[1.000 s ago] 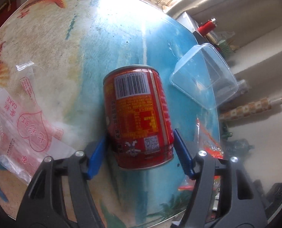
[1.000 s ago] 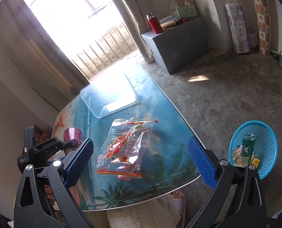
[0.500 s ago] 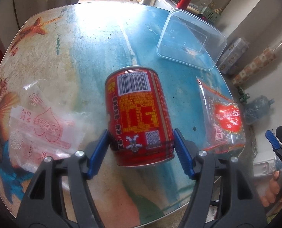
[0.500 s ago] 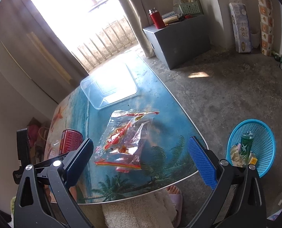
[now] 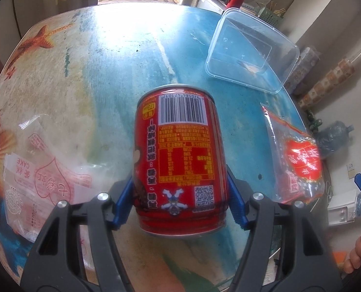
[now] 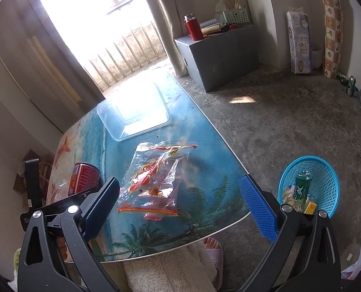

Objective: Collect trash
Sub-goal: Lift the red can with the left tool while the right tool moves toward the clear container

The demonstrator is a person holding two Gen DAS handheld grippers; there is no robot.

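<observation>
A red drink can [image 5: 180,160] with a barcode and yellow print sits between the blue pads of my left gripper [image 5: 180,202], which is shut on its lower half just above the beach-print table [image 5: 107,60]. In the right wrist view the same can [image 6: 84,177] shows at the table's left side. My right gripper [image 6: 179,182] hangs open over the near table edge with nothing between its pads. Below it lies a clear bag with red print [image 6: 156,180]. A pink cake wrapper [image 5: 41,180] lies left of the can.
A clear plastic container [image 6: 134,112] rests on the far part of the table. On the floor to the right stands a blue basket [image 6: 326,177] with a green bottle and scraps inside. A grey box with a red flask is by the wall. A slippered foot shows under the table edge.
My left gripper has rolled with the red can still held, so the table now appears squarer in its view. The right gripper's tip has come into its right edge. The right gripper has hardly moved.
</observation>
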